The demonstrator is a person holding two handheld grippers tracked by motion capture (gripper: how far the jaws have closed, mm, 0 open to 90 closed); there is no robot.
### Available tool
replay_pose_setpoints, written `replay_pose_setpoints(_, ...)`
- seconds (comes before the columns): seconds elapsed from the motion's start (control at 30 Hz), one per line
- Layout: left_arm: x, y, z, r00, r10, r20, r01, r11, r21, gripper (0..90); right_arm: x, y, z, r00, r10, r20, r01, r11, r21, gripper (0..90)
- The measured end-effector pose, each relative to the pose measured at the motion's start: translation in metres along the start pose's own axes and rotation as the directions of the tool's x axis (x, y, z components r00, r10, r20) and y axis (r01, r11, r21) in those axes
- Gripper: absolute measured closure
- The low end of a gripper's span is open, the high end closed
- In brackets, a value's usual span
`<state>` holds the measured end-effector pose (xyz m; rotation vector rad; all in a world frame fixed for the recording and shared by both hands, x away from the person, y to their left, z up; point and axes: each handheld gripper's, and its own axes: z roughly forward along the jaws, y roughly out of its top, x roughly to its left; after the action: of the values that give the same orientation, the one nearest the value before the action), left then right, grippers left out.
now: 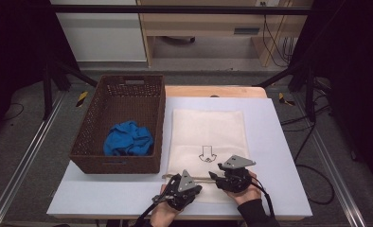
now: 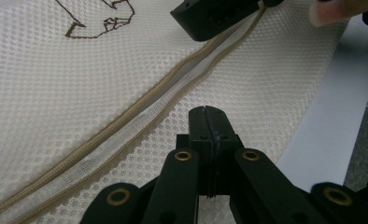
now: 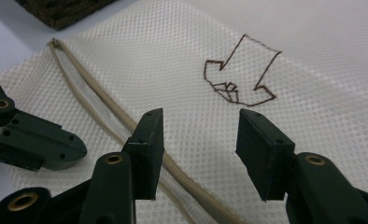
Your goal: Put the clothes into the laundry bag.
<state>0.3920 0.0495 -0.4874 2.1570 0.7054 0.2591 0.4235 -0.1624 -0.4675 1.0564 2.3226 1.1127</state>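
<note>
The flat cream mesh laundry bag (image 1: 207,144) with a brown arrow outline drawn on it lay on the white table top (image 1: 274,156), just right of the brown wicker basket (image 1: 120,124) that held a crumpled blue cloth (image 1: 128,138). A beige zipper (image 3: 102,119) ran along the bag's near edge. The left gripper (image 2: 205,114) had its jaws pressed together with nothing visibly between them, resting just beside the zipper line. The right gripper (image 3: 196,140) stood with jaws spread above the mesh, one jaw over the zipper tape. The bag was judged light, limp and prone to bunching; the stiffer zipper tape or its pull offered the soundest hold, with the free gripper pinning the fabric nearby
</note>
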Motion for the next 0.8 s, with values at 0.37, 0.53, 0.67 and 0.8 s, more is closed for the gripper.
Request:
replay_pose_setpoints(0.37,0.005,-0.006,0.0,0.9984,-0.043,0.036,0.045,0.9982,-0.041,89.0,0.007,-0.005,0.01,0.9996,-0.023,-0.019,0.025,0.996,0.085,63.7)
replay_pose_setpoints(0.53,0.002,-0.007,0.0,0.9997,-0.019,0.012,0.02,0.9989,-0.043,89.0,0.007,-0.006,0.011,0.9995,-0.031,-0.004,0.031,0.995,0.094,66.8)
replay_pose_setpoints(0.67,0.001,-0.007,0.0,0.9999,-0.01,0.004,0.01,0.999,-0.043,88.9,0.006,-0.006,0.013,0.9992,-0.039,0.006,0.039,0.995,0.089,68.6)
replay_pose_setpoints(0.8,0.001,-0.007,0.0,0.9998,-0.015,0.009,0.015,0.999,-0.043,89.0,0.006,-0.006,0.014,0.9992,-0.038,0.007,0.037,0.996,0.085,71.2)
